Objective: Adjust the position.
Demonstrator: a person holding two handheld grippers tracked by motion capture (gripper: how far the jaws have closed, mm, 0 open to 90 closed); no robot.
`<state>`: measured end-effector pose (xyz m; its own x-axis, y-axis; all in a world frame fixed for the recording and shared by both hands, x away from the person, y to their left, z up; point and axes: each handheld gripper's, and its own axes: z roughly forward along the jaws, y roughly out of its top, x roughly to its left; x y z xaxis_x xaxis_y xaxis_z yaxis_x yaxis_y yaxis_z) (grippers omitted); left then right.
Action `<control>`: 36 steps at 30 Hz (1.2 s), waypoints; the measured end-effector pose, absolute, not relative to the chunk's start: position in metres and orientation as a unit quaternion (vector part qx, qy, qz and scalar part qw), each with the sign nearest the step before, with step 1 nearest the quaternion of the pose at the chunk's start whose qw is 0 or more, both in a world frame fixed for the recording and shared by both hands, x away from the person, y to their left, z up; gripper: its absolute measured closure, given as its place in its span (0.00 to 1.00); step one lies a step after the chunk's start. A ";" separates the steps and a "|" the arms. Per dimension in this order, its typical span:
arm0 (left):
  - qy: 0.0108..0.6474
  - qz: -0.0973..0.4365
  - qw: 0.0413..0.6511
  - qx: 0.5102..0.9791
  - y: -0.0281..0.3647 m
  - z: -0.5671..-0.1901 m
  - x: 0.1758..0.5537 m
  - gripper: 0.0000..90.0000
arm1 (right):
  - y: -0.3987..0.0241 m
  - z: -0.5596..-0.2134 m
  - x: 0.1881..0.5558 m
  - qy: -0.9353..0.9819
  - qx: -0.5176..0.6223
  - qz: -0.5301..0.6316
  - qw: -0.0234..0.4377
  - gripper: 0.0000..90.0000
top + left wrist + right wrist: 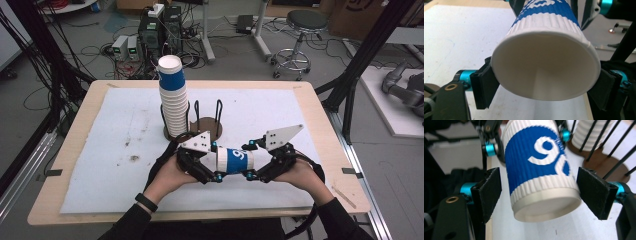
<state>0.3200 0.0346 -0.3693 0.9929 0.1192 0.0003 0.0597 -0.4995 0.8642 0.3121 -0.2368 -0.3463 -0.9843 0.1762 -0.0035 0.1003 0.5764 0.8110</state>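
Blue-and-white paper cup (234, 160) held sideways near the table's (310, 100) front edge, left gripper (202, 167) clamping its rim, right gripper (257, 162) released around its base, cup stack (172, 100) behind.

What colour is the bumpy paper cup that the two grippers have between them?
The ribbed paper cup is white with a blue band and white lettering, clearest in the right gripper view.
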 end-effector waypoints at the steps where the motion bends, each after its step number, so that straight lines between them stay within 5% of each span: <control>1: 0.051 0.030 0.491 0.869 0.034 -0.369 0.319 0.22 | -0.235 -0.348 0.311 0.890 0.077 0.448 0.042 0.24; 10: 0.056 0.027 0.514 0.856 0.034 -0.369 0.318 0.21 | -0.234 -0.357 0.315 0.894 0.070 0.440 0.038 0.31; 25: 0.111 -0.038 0.642 0.757 0.044 -0.375 0.325 0.15 | -0.245 -0.360 0.322 0.833 0.098 0.545 -0.019 0.32; 36: 0.094 -0.028 0.623 0.776 0.045 -0.370 0.325 0.21 | -0.242 -0.362 0.321 0.842 0.093 0.531 -0.020 0.32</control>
<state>0.3247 0.0448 -0.3702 0.9806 0.1114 -0.1611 0.1814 -0.2054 0.9617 0.3209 -0.2420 -0.3620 -0.9818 0.1359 0.1327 0.1784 0.4192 0.8902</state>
